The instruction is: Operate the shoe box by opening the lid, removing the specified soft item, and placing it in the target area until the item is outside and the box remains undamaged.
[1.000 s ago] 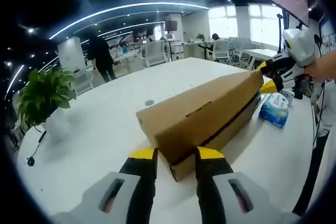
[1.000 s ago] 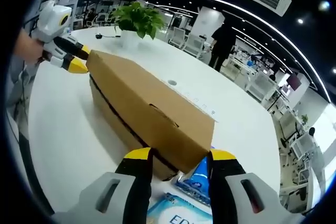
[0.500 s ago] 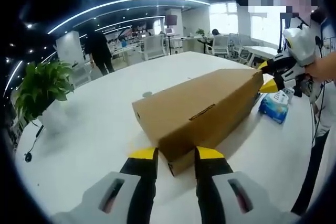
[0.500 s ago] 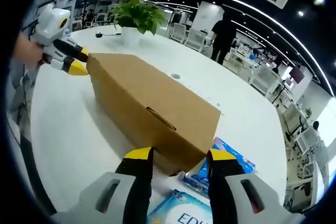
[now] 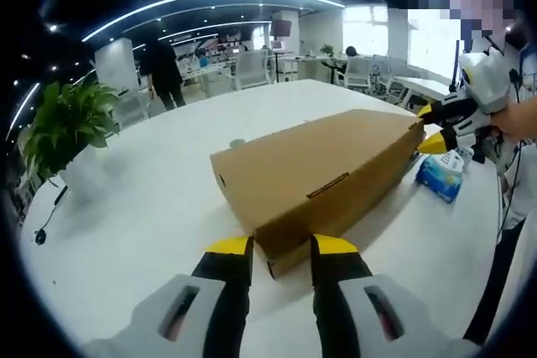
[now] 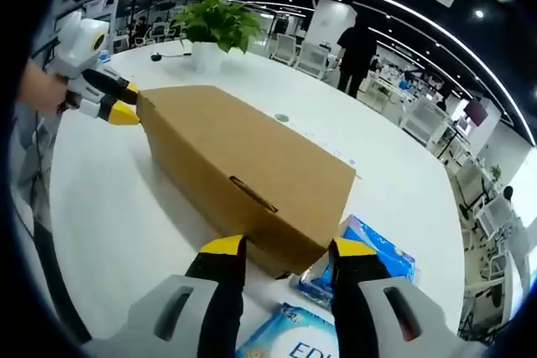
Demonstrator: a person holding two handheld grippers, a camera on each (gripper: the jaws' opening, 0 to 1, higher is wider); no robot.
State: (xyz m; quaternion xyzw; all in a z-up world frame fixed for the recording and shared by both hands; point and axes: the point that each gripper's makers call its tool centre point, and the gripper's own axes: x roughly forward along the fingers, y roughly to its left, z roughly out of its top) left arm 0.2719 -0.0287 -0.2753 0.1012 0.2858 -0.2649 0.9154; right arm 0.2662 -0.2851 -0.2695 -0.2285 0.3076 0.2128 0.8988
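a brown cardboard shoe box [image 5: 323,172] lies lengthwise on a white tabletop [image 5: 151,224], lid down. the left hand-held gripper [image 5: 281,246] meets its near end at 6 o'clock, jaws parted around the corner. the right hand-held gripper [image 6: 284,248] stands likewise at the opposite end, jaws apart. blue tissue packs [image 6: 369,257] lie just beside that end. a potted plant [image 5: 63,136] sits at 9 o'clock.
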